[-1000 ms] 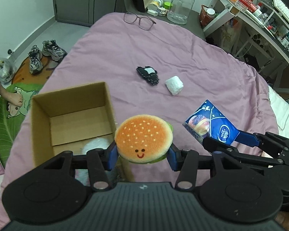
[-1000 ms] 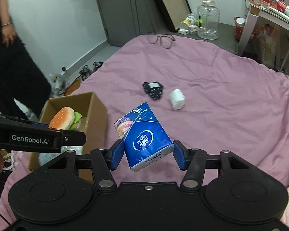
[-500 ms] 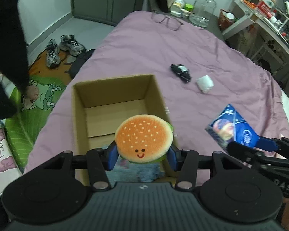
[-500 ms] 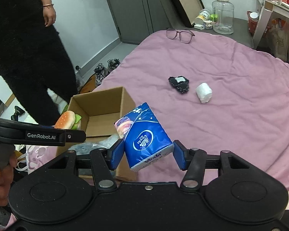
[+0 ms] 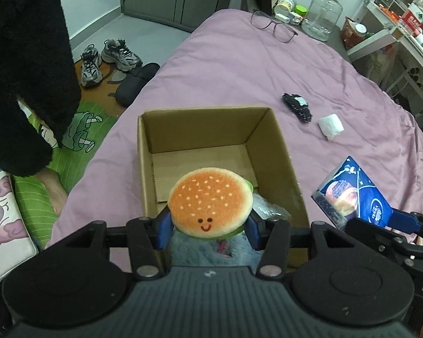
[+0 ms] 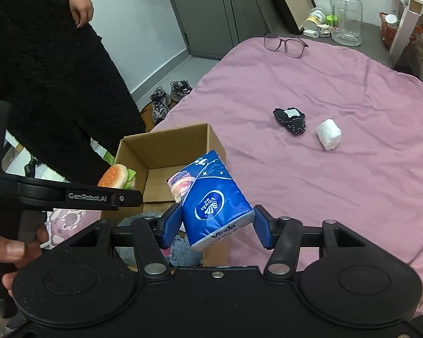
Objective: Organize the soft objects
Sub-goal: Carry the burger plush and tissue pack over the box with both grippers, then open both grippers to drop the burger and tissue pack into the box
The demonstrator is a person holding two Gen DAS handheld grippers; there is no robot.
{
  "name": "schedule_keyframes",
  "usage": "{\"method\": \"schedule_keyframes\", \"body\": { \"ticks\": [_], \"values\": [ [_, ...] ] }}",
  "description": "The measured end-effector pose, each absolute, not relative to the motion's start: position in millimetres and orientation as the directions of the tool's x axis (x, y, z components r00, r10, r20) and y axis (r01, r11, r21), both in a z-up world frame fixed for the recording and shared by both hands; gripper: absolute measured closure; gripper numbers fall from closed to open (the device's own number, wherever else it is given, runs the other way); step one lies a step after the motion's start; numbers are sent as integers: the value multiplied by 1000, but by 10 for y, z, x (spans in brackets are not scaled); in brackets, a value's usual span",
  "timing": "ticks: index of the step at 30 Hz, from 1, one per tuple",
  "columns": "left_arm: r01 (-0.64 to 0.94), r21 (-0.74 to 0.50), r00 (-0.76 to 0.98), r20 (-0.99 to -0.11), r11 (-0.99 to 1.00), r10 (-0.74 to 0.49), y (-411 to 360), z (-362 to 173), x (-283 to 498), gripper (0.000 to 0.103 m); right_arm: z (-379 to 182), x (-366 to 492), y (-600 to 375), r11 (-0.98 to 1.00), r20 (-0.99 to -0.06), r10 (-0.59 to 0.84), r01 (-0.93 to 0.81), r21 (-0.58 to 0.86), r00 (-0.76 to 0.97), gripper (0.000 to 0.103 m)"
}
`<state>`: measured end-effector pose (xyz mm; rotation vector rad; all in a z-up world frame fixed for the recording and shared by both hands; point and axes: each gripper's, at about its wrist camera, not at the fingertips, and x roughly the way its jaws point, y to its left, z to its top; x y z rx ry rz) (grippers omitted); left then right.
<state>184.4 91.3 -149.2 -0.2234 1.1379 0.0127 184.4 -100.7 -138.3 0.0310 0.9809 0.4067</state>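
My left gripper (image 5: 208, 229) is shut on a plush hamburger toy (image 5: 210, 203) and holds it above the near end of an open cardboard box (image 5: 279, 152). A blue fluffy item (image 5: 211, 249) lies in the box under the toy. My right gripper (image 6: 215, 228) is shut on a blue tissue pack (image 6: 211, 200) just right of the box (image 6: 160, 146); the pack also shows in the left wrist view (image 5: 349, 194). A black soft item (image 6: 290, 119) and a white roll (image 6: 328, 138) lie on the pink bedspread (image 6: 338, 183).
A person in black (image 6: 42, 70) stands left of the bed. Glasses (image 6: 284, 45) lie at the bed's far end. Shoes (image 5: 110, 59) and a green mat (image 5: 79, 129) are on the floor at left. A cluttered desk (image 5: 403, 28) stands at right.
Both grippers moved left with their loads. The hamburger toy now hangs over the box's near end, and the tissue pack is close beside the box. The person came nearer.
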Motion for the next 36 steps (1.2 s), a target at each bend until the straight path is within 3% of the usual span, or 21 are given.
{"method": "schedule_keyframes", "body": {
  "ticks": [9, 16, 25, 27, 29, 30, 36],
  "values": [
    [-148, -154, 385, -919, 977, -86, 975, -1669, 1983, 52, -1449, 2003, -894, 914, -804, 374, -333, 233, 463, 49],
    [-173, -158, 349, -933, 972, -90, 1030, -1730, 2016, 43, -1500, 2124, -792, 907, -803, 388, -341, 246, 453, 49],
    [-175, -171, 372, -923, 970, -96, 1037, -1616, 1950, 40, -1495, 2207, -710, 904, -791, 407, -328, 275, 458, 48],
    [-176, -177, 376, -921, 968, -100, 1048, -1594, 1919, 40, -1476, 2218, -691, 898, -776, 425, -323, 298, 465, 44],
    [-175, -180, 379, -920, 968, -103, 1049, -1570, 1888, 40, -1470, 2235, -687, 894, -766, 439, -317, 317, 469, 29],
    [-174, -182, 381, -919, 968, -104, 1050, -1555, 1868, 40, -1461, 2230, -693, 897, -765, 433, -309, 316, 477, 27],
    [-187, -160, 385, -920, 969, -77, 1047, -1491, 1771, 32, -1440, 2119, -808, 904, -765, 421, -297, 309, 486, 27]
  ]
}}
